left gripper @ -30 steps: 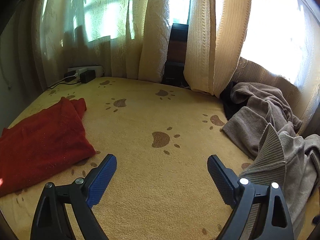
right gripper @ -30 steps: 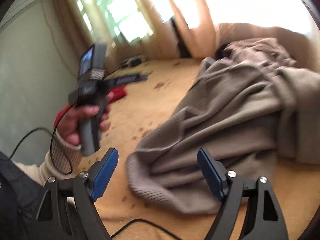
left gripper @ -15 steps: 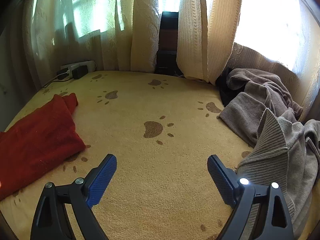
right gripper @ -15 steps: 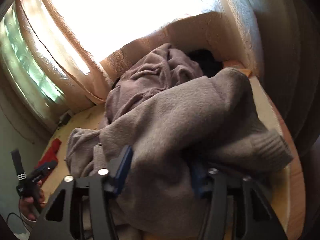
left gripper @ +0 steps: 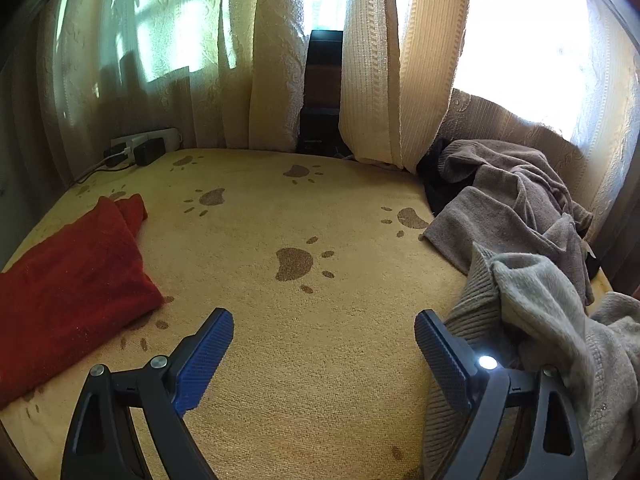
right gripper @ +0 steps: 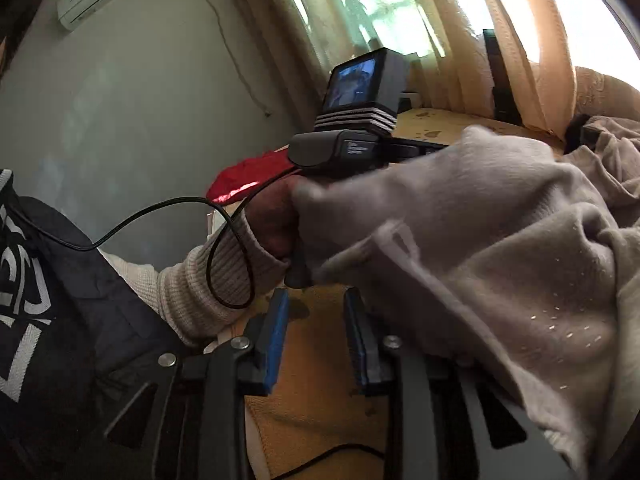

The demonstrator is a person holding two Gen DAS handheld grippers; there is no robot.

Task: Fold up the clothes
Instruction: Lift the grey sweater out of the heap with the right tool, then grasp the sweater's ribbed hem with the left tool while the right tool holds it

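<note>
A grey knit sweater (left gripper: 536,312) lies bunched on the right of the yellow paw-print bed (left gripper: 288,240), draped against my left gripper's right finger. My left gripper (left gripper: 324,340) is open and empty above the bed. In the right wrist view the same grey sweater (right gripper: 500,248) hangs over my right gripper's right side. My right gripper (right gripper: 316,320) has its jaws narrowed with a gap between them; nothing shows between the blue pads (right gripper: 276,336). A red folded garment (left gripper: 68,280) lies at the left; it also shows in the right wrist view (right gripper: 248,174).
A brownish-grey garment (left gripper: 504,200) is piled at the back right by the curtains (left gripper: 368,60). A power strip (left gripper: 140,146) sits at the bed's far left corner. The other hand-held gripper with its camera (right gripper: 360,120) and cable is close ahead in the right wrist view.
My right gripper has narrowed its jaws and swung left, dragging the grey sweater toward the left gripper. The left gripper has dropped slightly; the sweater now lies against its right finger.
</note>
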